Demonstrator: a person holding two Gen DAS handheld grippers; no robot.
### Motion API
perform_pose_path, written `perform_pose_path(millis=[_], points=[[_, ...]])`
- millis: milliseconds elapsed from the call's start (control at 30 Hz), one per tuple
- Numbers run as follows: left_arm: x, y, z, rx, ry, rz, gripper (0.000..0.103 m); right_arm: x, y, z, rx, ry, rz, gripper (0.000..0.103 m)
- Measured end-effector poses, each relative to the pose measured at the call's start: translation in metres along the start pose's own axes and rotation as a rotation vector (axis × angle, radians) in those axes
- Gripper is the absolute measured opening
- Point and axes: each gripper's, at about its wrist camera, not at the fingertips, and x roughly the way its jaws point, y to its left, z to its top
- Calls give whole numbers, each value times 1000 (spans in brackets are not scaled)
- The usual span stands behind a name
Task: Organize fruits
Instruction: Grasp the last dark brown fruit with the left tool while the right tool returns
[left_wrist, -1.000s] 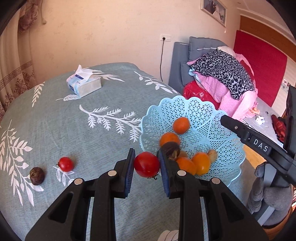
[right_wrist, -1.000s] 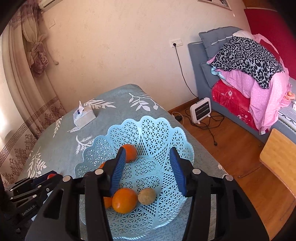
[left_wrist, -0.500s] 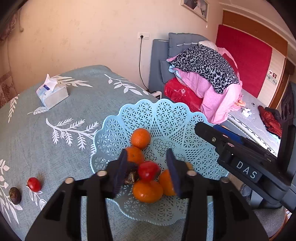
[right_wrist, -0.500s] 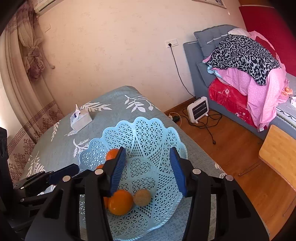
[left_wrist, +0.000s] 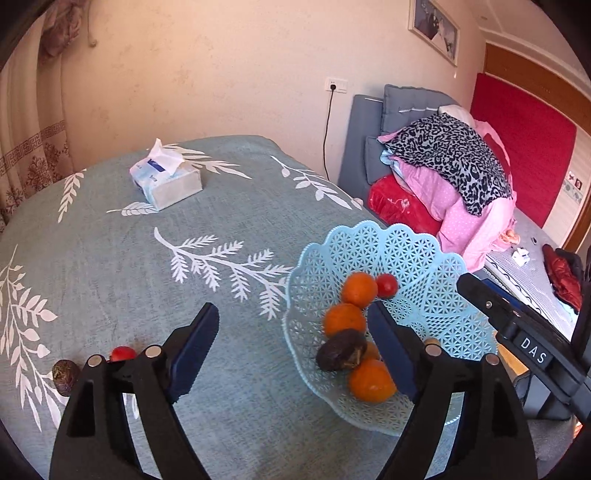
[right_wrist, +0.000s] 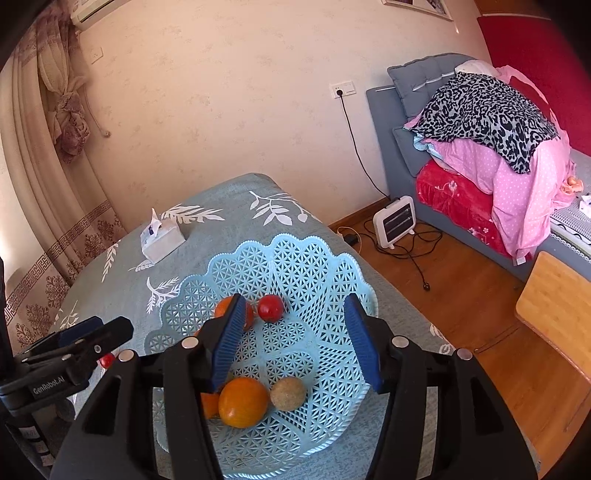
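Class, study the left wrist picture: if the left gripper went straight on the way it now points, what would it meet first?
Most likely the leaf-patterned tablecloth. The open left gripper points at bare cloth just left of the blue basket, whose near rim lies close to that line. Depth is hard to judge through the fisheye.

You see a light blue plastic lattice basket (left_wrist: 436, 258) with orange round fruits (left_wrist: 359, 289), one red tomato (left_wrist: 386, 285), and a teal tablecloth with white leaf pattern (left_wrist: 110, 266).

The left gripper (left_wrist: 291, 350) hangs with its blue-padded fingers (left_wrist: 195, 347) spread wide, holding nothing; the right gripper (right_wrist: 295, 339) likewise stands wide open and empty
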Motion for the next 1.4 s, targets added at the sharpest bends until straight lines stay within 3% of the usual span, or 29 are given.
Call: perform_pose_path(millis=[267, 967, 1267, 1400], points=[[-17, 38, -7, -24, -2, 95, 87, -1, 5, -2, -13, -3, 4, 59], [-56, 159, -26, -206, -12, 312, 87, -7, 39, -12, -122, -10, 20, 59], [-36, 187, -51, -252, 60, 345, 87, -6, 58, -20, -184, -1, 34, 59], [-20, 195, -62, -263, 111, 342, 76, -4, 67, -25, -211, 7, 36, 59]])
